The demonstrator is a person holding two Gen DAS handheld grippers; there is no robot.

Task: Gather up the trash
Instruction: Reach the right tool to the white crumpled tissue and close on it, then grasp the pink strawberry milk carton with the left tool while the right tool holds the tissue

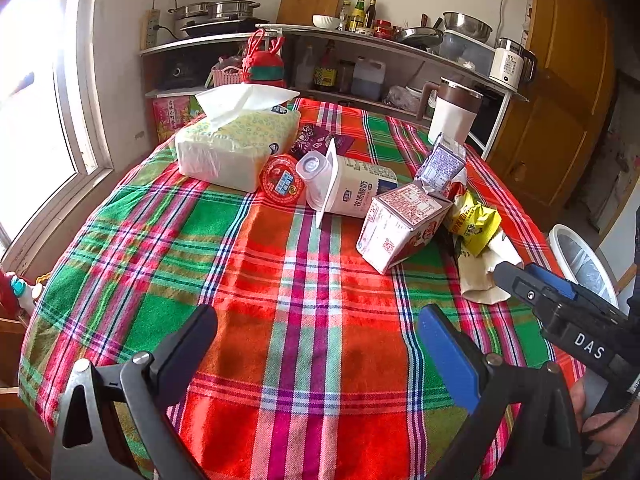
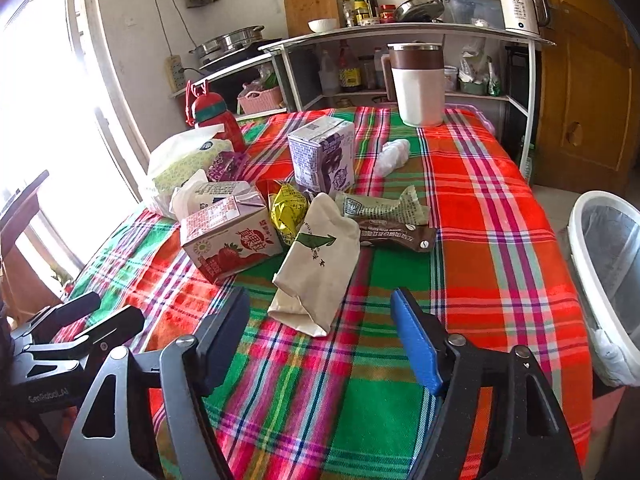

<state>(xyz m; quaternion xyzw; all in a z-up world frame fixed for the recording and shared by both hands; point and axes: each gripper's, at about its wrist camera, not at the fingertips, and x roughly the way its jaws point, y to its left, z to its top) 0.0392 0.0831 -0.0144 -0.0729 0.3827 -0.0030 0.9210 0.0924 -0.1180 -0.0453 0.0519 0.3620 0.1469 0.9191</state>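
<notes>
Both my grippers hang over the plaid counter (image 2: 500,200), fingers spread wide, nothing between them: left gripper (image 1: 316,344), right gripper (image 2: 320,336). "DAS" is printed on the right one's body, "GenRobot.AI" on the left's. The trash sits mid-counter: strawberry carton (image 2: 228,236), purple carton (image 2: 322,156), yellow wrapper (image 2: 288,210), beige paper bag (image 2: 316,264). The kettle (image 2: 520,6) reads 55°. The lined bin (image 2: 608,280) stands beside the counter's right edge.

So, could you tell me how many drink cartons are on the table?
2: a strawberry carton lying on its side by the beige paper bag, and a purple carton upright behind the yellow wrapper. Others may be hidden.
</notes>
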